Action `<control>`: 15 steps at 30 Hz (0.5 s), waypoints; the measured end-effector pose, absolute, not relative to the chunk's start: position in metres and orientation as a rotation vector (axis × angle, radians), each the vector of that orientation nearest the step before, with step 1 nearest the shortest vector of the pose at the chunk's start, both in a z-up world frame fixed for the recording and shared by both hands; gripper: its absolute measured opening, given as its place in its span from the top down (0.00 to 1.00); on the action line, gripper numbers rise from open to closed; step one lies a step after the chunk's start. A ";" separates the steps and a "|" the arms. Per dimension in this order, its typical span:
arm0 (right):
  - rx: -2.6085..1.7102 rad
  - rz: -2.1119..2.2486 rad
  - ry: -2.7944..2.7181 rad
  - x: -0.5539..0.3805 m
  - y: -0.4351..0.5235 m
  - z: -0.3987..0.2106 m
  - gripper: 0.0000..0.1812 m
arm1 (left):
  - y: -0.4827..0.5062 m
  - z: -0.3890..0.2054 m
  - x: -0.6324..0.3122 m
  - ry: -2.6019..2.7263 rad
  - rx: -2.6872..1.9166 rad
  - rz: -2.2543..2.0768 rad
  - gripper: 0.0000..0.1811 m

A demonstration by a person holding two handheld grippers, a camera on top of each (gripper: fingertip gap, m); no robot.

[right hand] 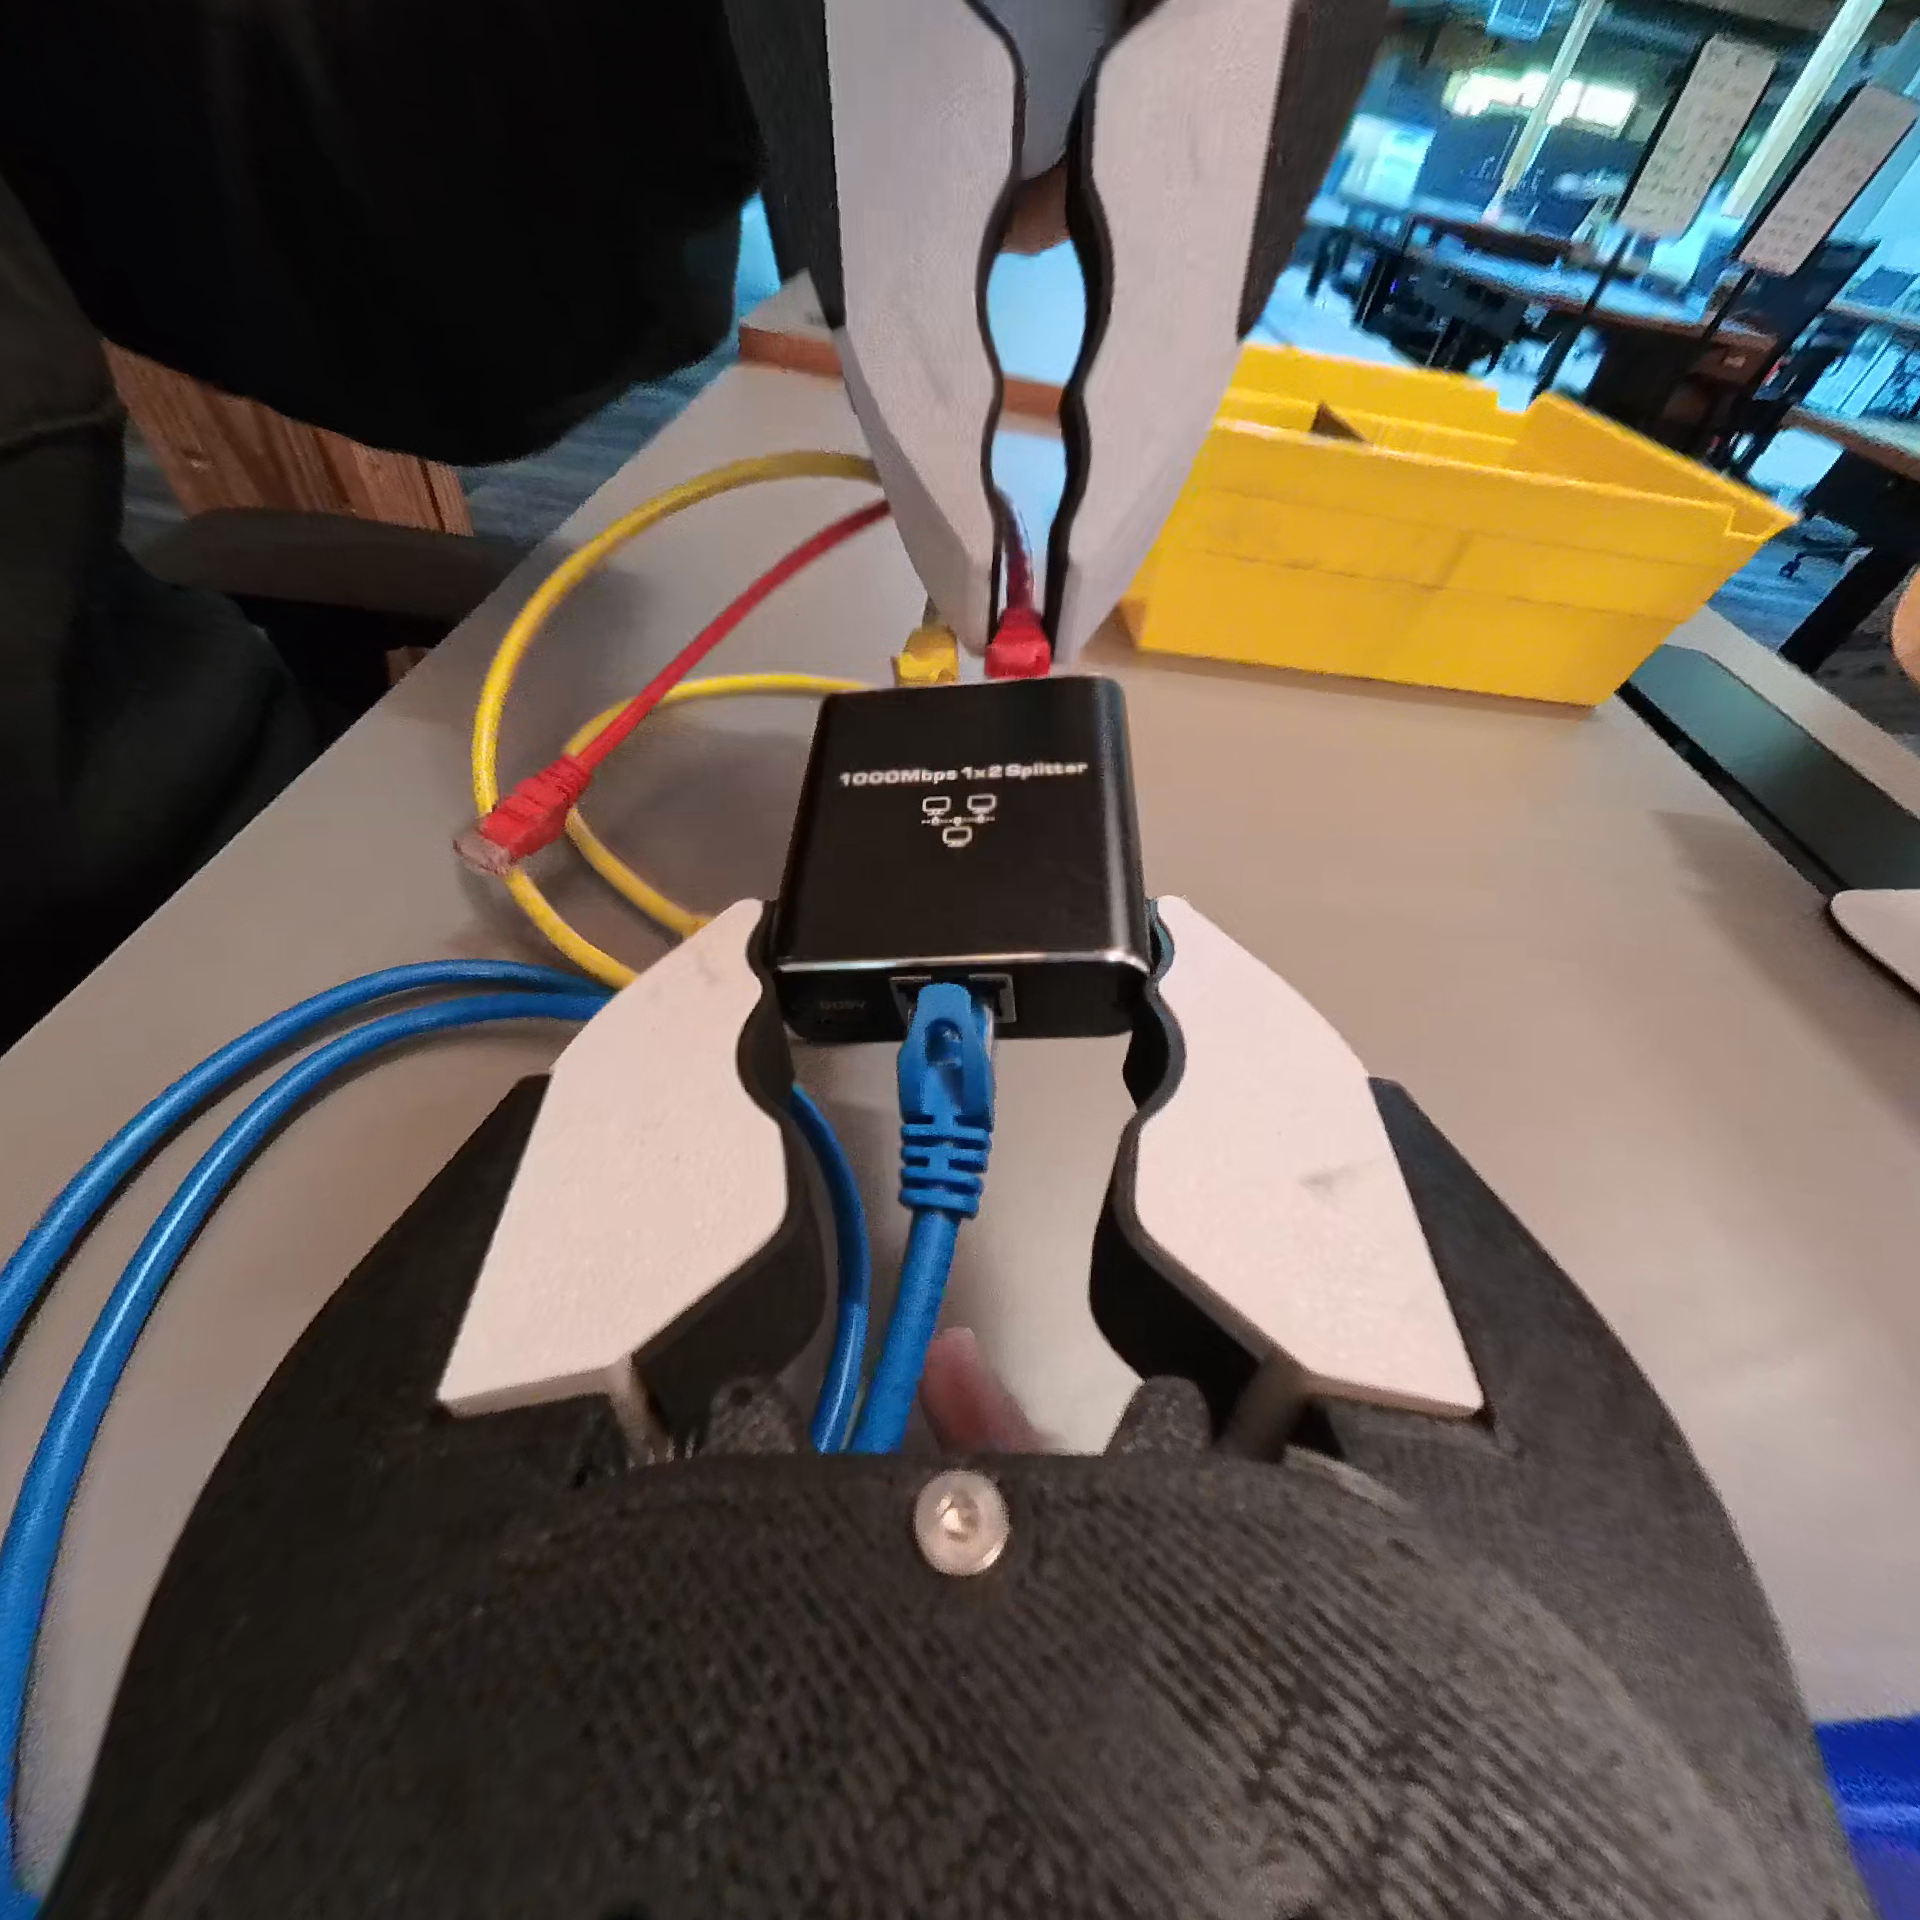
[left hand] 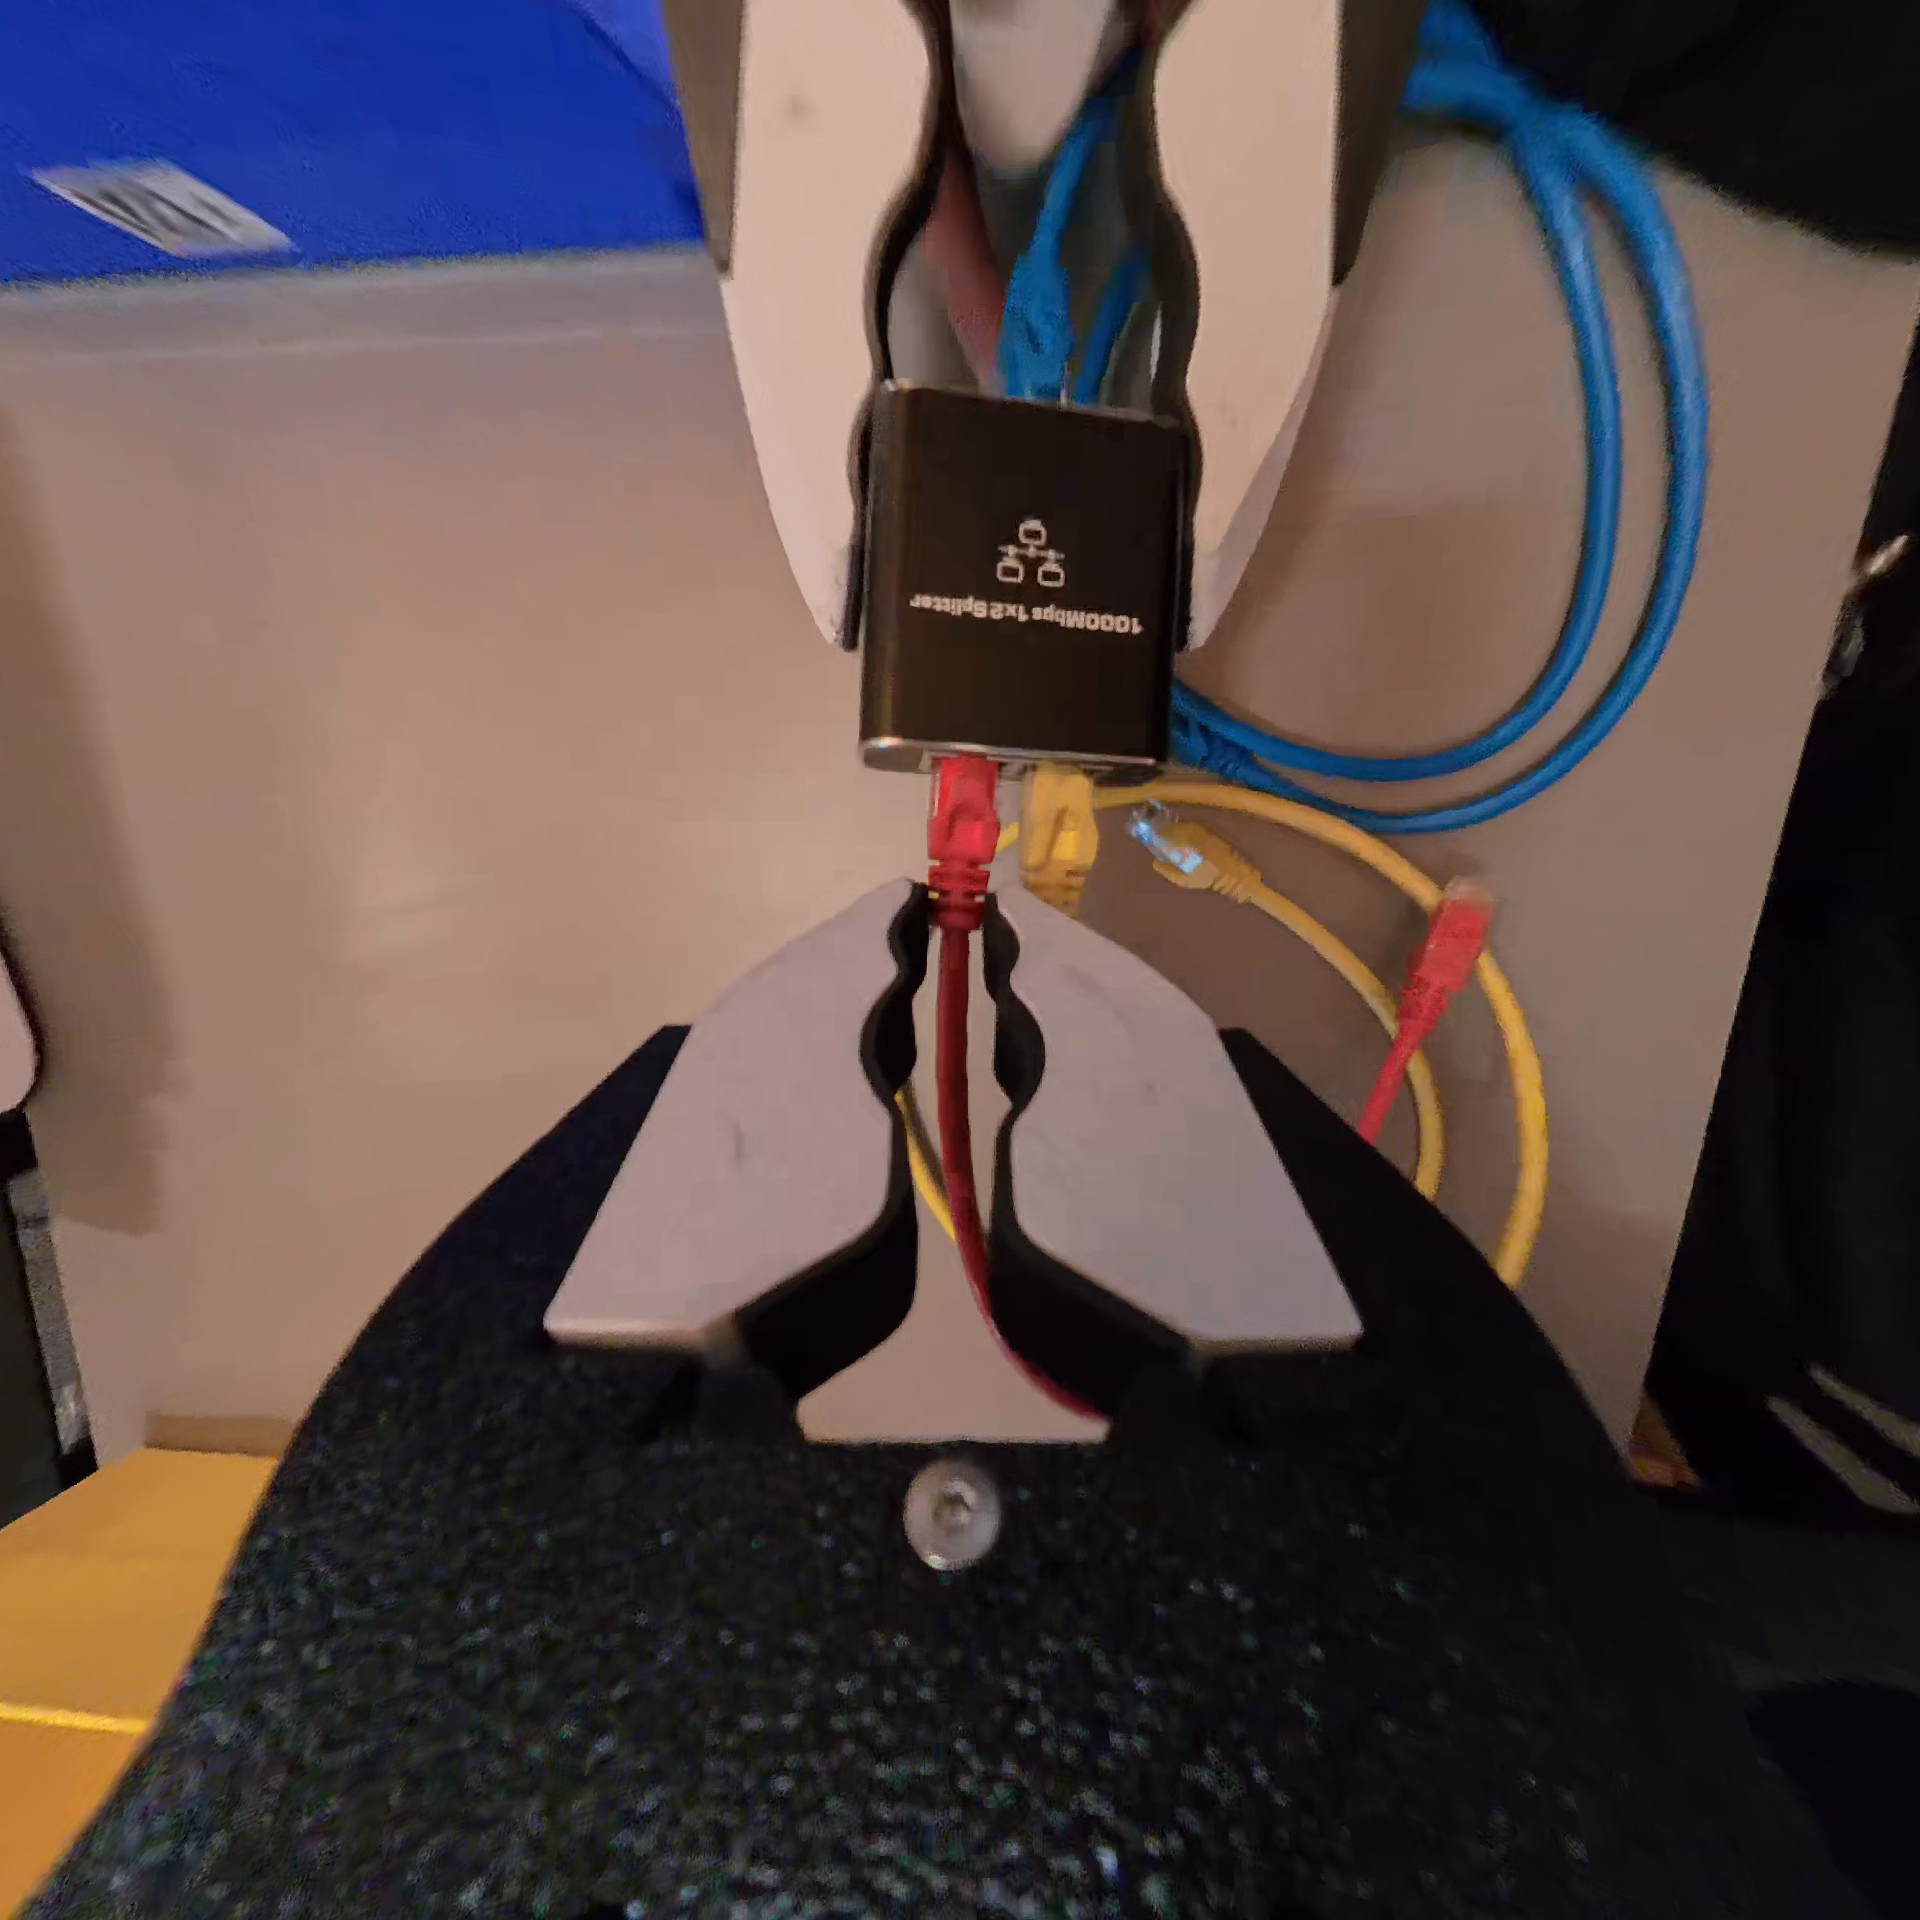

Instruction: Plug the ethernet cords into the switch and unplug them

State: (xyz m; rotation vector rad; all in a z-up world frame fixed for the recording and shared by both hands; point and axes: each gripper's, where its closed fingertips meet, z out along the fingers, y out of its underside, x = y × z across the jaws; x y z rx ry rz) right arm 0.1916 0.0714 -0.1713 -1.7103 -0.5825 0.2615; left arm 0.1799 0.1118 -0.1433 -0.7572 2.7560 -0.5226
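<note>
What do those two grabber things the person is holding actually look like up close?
Both look alike. Each tool, left and right, has two pale grey, flat, tapering fingers with wavy black rubbery inner edges. They sit in a rough, speckled black body with one silver screw in the middle. No markings show.
</note>
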 end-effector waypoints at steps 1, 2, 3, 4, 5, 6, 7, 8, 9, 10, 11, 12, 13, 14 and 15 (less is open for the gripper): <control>-1.673 0.276 -0.565 0.191 0.072 -0.165 0.65 | 0.114 -0.129 0.185 2.652 -0.781 -0.613 0.91; -1.653 0.284 -0.553 0.191 0.072 -0.161 0.65 | 0.123 -0.109 0.194 2.495 -0.825 -0.697 0.83; -1.653 0.254 -0.556 0.193 0.072 -0.160 0.65 | 0.137 -0.086 0.201 2.319 -0.874 -0.765 0.78; -1.649 0.215 -0.556 0.195 0.073 -0.158 0.65 | 0.155 -0.063 0.203 2.143 -0.913 -0.831 0.74; -1.637 0.194 -0.551 0.197 0.073 -0.155 0.65 | 0.172 -0.045 0.199 1.989 -0.944 -0.907 0.70; -1.616 0.182 -0.546 0.198 0.073 -0.150 0.65 | 0.190 -0.033 0.191 1.867 -0.972 -0.979 0.69; -1.588 0.162 -0.544 0.198 0.073 -0.144 0.65 | 0.208 -0.029 0.181 1.776 -1.004 -1.026 0.69; -1.554 0.139 -0.543 0.198 0.071 -0.135 0.65 | 0.227 -0.034 0.171 1.710 -1.050 -1.043 0.68; -1.517 0.127 -0.538 0.198 0.069 -0.125 0.65 | 0.246 -0.045 0.162 1.668 -1.108 -1.037 0.67; -1.487 0.104 -0.532 0.200 0.066 -0.114 0.65 | 0.261 -0.062 0.153 1.655 -1.161 -1.018 0.66; -1.462 0.061 -0.531 0.202 0.063 -0.100 0.65 | 0.271 -0.082 0.143 1.673 -1.199 -0.994 0.65; -1.442 0.023 -0.535 0.205 0.059 -0.084 0.65 | 0.278 -0.103 0.134 1.706 -1.235 -0.965 0.64; -1.429 -0.015 -0.540 0.208 0.056 -0.067 0.65 | 0.284 -0.123 0.126 1.729 -1.270 -0.929 0.63; -1.421 -0.070 -0.542 0.212 0.052 -0.049 0.65 | 0.288 -0.140 0.119 1.746 -1.296 -0.898 0.62; -1.420 -0.129 -0.537 0.218 0.049 -0.030 0.65 | 0.289 -0.156 0.113 1.765 -1.315 -0.882 0.62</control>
